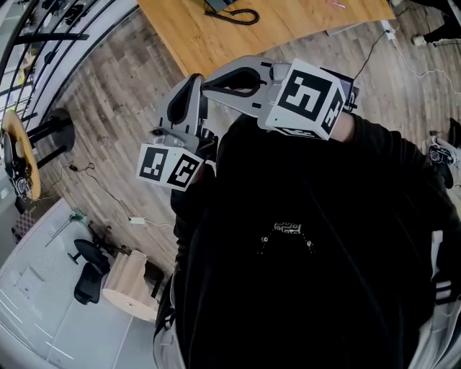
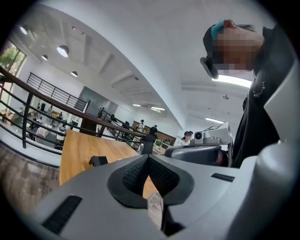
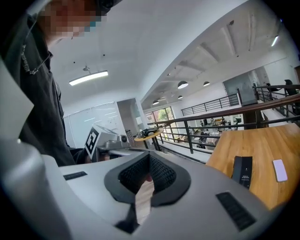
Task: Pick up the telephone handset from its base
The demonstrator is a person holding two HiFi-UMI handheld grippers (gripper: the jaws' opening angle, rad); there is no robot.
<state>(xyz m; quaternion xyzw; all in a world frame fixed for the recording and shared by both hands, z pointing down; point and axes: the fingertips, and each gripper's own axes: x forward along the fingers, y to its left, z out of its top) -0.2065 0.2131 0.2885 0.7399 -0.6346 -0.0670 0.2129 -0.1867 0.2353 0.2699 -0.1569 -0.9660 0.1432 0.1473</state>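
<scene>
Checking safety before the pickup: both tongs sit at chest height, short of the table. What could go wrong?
The left tongs and right tongs are both shut; arriving at the wooden table like that, they would likely shove things rather than grip. A cable trails over the floor beside the person, a possible trip hazard while walking.

Grey left gripper [image 2: 148, 158] and right gripper [image 3: 149, 155], black ribbed pads [image 2: 133, 176], black-and-white marker cubes [image 1: 169, 166]; honey-brown table [image 1: 288, 25] at 12 o'clock; grey-brown plank-patterned floor [image 1: 108, 108].
</scene>
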